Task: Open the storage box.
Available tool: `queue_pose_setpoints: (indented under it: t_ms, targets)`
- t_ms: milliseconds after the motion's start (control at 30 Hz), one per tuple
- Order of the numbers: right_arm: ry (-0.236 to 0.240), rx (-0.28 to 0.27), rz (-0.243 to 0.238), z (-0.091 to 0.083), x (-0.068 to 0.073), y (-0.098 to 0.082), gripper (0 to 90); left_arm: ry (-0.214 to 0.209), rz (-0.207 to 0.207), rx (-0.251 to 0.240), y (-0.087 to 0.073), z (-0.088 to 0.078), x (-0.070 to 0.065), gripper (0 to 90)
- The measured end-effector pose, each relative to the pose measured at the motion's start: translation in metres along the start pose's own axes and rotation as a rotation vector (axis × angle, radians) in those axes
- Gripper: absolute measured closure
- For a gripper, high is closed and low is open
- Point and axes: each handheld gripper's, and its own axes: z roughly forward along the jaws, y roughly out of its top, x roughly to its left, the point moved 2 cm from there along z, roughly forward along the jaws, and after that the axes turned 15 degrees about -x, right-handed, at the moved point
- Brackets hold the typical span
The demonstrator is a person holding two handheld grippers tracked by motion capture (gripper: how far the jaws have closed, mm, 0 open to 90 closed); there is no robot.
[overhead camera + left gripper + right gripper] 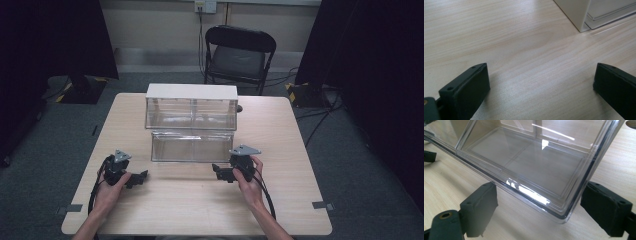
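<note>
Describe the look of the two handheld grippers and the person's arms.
Both the left gripper and the right gripper are black, each topped by a grey three-cornered plate and trailing a black cable. Their jaws are flat, blocky black pads with small screw holes. The forearms are bare, with no sleeves or gloves in view.

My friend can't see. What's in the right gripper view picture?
A clear plastic drawer tray sits empty on the pale wooden table, its near corner between the two open black pads of the right claw. Nothing is gripped yet.

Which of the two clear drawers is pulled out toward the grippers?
The lower drawer: it sticks out in front of the white cabinet, near the right gripper. The upper drawer sits pushed in.
</note>
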Motion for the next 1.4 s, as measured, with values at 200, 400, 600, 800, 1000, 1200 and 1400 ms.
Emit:
queue_pose_setpoints:
  t_ms: [200,400,600,800,1000,1200,1400]
  targets:
    - [-0.003,0.003,0.000,-0.0009,-0.0006,0.0003,13.9,-0.001,0.000,0.000,0.0000,0.0000,0.0000,0.0]
    - [0.016,-0.002,0.005,-0.0038,-0.0001,0.0026,13.8,0.000,0.001,0.000,0.0000,0.0000,0.0000,0.0]
    - [0.021,-0.002,0.009,-0.0032,-0.0007,0.0022,13.7,0.000,0.000,0.000,0.0000,0.0000,0.0000,0.0]
    - [0.017,-0.003,0.010,-0.0038,-0.0002,0.0026,13.7,0.000,0.000,0.000,0.0000,0.0000,0.0000,0.0]
    - [0.023,-0.008,0.012,-0.0055,0.0000,0.0044,13.4,0.000,0.001,0.001,0.0000,0.0000,0.0001,0.0]
    - [0.026,-0.011,0.013,-0.0065,0.0004,0.0051,13.4,0.000,0.001,0.000,0.0000,0.0000,0.0001,0.0]
    - [0.033,-0.013,0.005,-0.0081,0.0004,0.0081,12.8,0.000,0.001,0.000,0.0000,0.0000,0.0000,0.0]
